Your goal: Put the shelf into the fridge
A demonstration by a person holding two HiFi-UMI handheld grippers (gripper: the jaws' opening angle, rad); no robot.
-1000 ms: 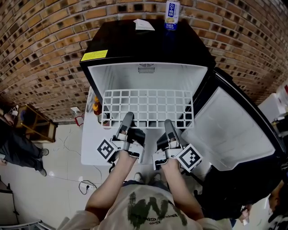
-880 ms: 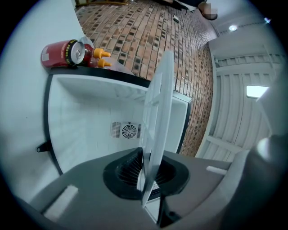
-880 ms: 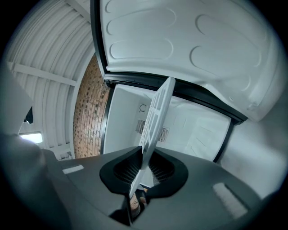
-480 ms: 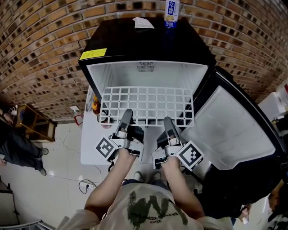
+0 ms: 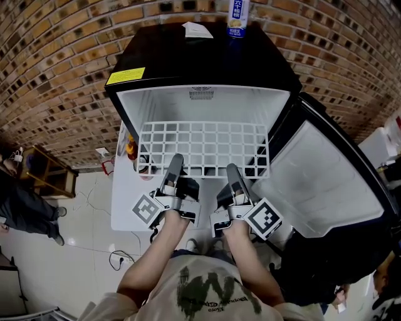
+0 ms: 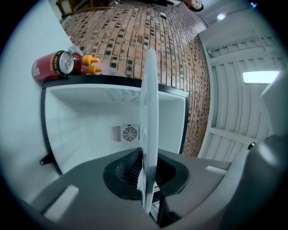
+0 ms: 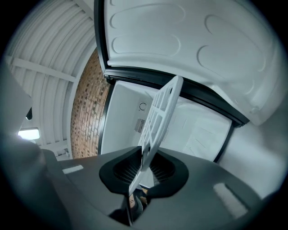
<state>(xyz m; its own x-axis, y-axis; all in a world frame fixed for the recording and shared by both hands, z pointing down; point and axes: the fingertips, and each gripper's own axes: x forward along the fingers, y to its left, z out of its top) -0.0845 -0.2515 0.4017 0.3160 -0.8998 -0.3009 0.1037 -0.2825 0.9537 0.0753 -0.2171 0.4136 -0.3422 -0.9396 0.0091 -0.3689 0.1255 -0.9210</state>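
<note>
Nearest the camera, the person's forearms reach forward with one gripper in each hand. The left gripper (image 5: 176,160) is clamped on the front edge of the white grid shelf (image 5: 207,141), left of centre. In the left gripper view the shelf runs edge-on between the pads. The right gripper (image 5: 230,169) is clamped on the same front edge, right of centre, and its own view shows the grid pinched between the pads.

The shelf is held roughly level across the mouth of the black fridge (image 5: 200,59). Most of the grid is inside the white cavity, and the front edge is at the opening. The door (image 5: 313,178) is swung wide to the right.

Progress: looks past halfway, since the shelf is picked up, aligned and mostly inserted. Left to do, I'd say: slide it fully back, seat it on the side supports, then release. Can't tell if the side edges already rest on any ledge.

Further back, the vent (image 5: 202,94) sits on the rear wall. A drink bottle (image 5: 237,17) and a paper (image 5: 196,31) are on top of the fridge, with a brick wall (image 5: 62,44) behind.
</note>
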